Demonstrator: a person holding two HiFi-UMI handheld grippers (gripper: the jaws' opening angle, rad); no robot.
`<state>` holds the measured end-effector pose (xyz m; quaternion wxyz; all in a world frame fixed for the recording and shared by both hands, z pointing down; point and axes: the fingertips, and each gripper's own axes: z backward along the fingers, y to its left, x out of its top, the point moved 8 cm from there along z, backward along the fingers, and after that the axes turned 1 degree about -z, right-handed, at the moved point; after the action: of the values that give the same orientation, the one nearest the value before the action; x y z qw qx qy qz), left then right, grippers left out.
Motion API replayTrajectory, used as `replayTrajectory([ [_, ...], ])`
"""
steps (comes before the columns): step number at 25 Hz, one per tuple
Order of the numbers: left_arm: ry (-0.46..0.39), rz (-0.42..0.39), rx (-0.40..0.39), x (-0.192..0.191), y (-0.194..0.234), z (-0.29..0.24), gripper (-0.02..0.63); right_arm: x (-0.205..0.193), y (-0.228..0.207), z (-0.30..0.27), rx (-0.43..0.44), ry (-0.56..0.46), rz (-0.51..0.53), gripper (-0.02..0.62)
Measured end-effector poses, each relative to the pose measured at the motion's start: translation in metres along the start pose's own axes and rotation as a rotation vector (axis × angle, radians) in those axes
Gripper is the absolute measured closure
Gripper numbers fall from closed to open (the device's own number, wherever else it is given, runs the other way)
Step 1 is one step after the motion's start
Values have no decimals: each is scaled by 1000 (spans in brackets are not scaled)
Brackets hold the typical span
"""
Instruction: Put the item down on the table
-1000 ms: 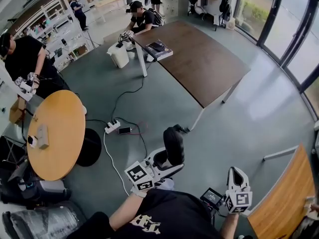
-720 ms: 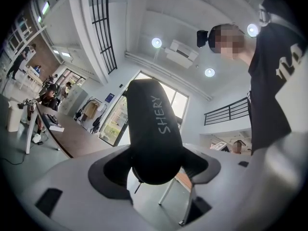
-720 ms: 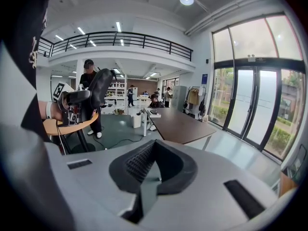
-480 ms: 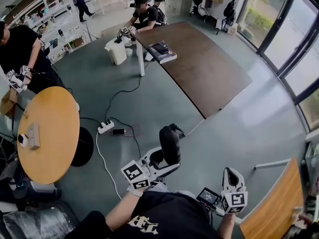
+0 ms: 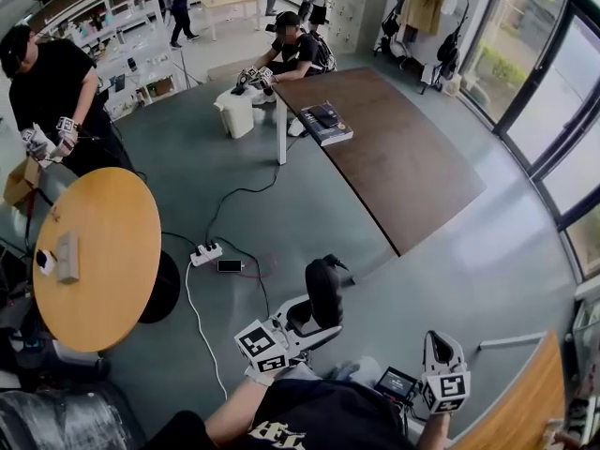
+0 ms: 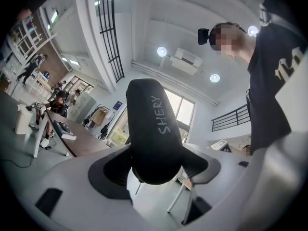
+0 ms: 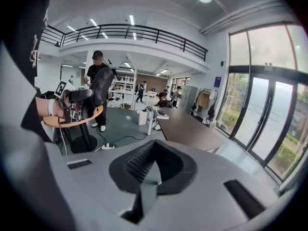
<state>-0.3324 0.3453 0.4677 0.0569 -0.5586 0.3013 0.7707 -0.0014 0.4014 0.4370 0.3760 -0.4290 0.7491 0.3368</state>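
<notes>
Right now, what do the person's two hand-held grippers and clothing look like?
Left hand-held gripper and right hand-held gripper are light grey shells with black jaw pads; each carries a cube of black-and-white square markers. The person wears a black short-sleeved T-shirt with pale print.

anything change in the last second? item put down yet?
Not yet, and no change of grasp. The left tool stays shut on the black oblong case, held above the grey floor, not over a table. The right tool stays shut and empty. Both sit slightly lower in the head view, but that view itself swung, so real motion is unclear. Nothing was let go.
</notes>
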Motion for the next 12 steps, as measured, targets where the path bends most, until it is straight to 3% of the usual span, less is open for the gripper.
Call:
replayTrajectory([
  [9,-32,11,79,4,11,10,284,13,5,-35,92,-6,61,607],
  [12,-31,-27,74,9,11,-1,284,15,-6,-47,109,-24,53,606],
])
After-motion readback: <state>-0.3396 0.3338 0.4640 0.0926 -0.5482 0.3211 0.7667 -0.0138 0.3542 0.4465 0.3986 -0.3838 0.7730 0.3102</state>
